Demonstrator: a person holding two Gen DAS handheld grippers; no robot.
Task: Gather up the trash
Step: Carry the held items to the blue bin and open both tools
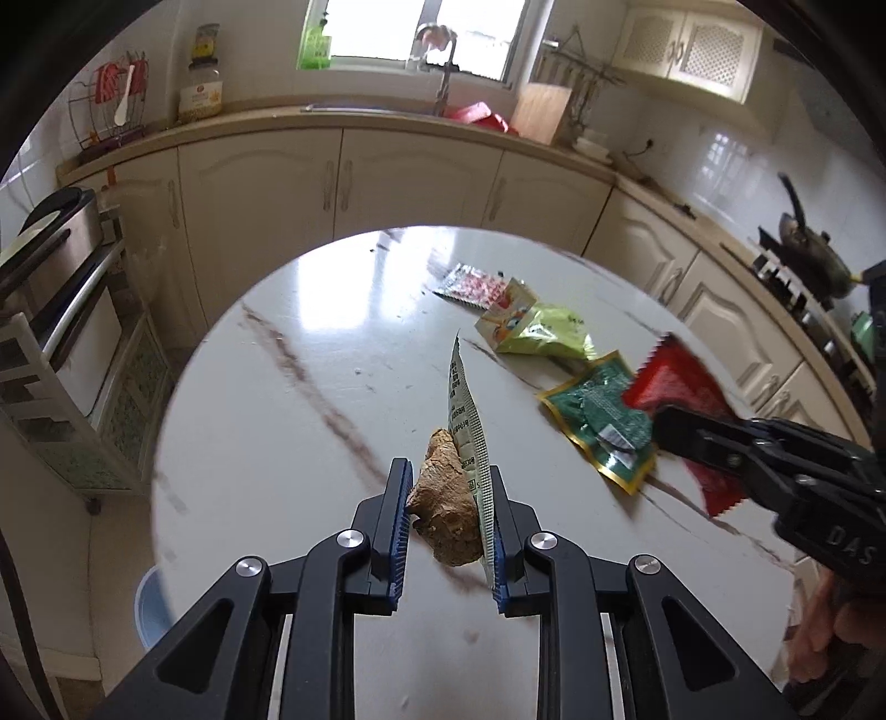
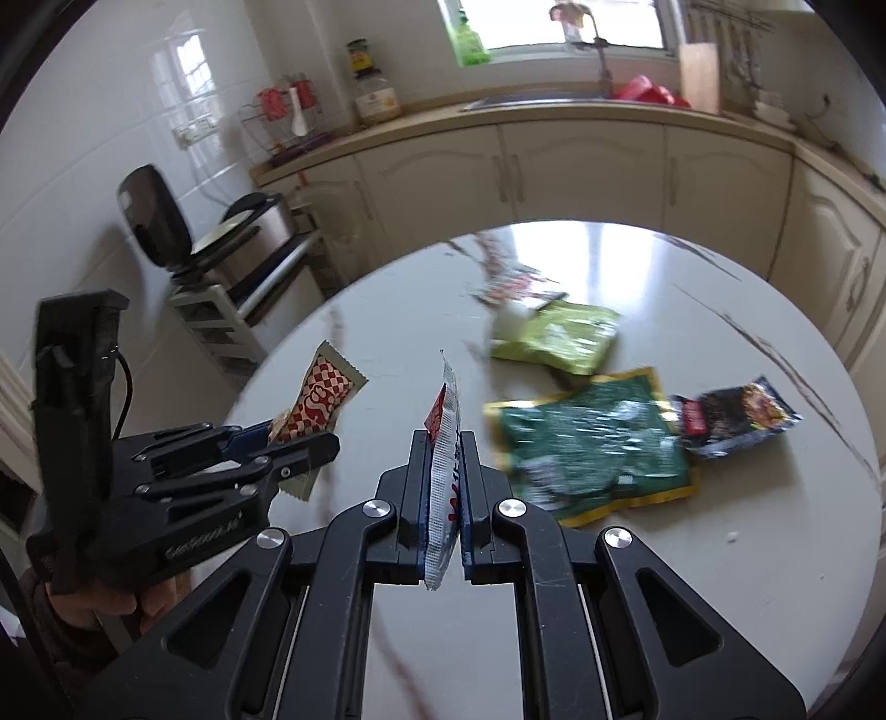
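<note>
Trash wrappers [image 2: 587,443] litter the desk [image 1: 277,387]; left gripper [image 1: 448,526] jaws pinch ginger [image 1: 446,512] and a sachet [image 1: 468,421], right gripper [image 2: 446,498] jaws clamp a red wrapper [image 2: 446,487]. Light, crinkly, slippery film, probably best pinched at edges.

Kitchen. Round white table [image 1: 310,354], marble-veined, glossy, window glare on top. Cream cabinets [image 1: 260,183] run under a tan counter [image 1: 243,119] along the far wall and turn down the right side. Window [image 1: 382,27] above the sink, daylight bright; faucet [image 1: 443,72] in front. Dish rack [image 1: 113,105] and jar [image 1: 200,83] on counter left; cutting board [image 1: 540,111] right of sink. White tiled walls [image 2: 133,105]. Stove [image 1: 803,277] with pan at right. Shelf unit [image 2: 232,315] with appliance at left
</note>
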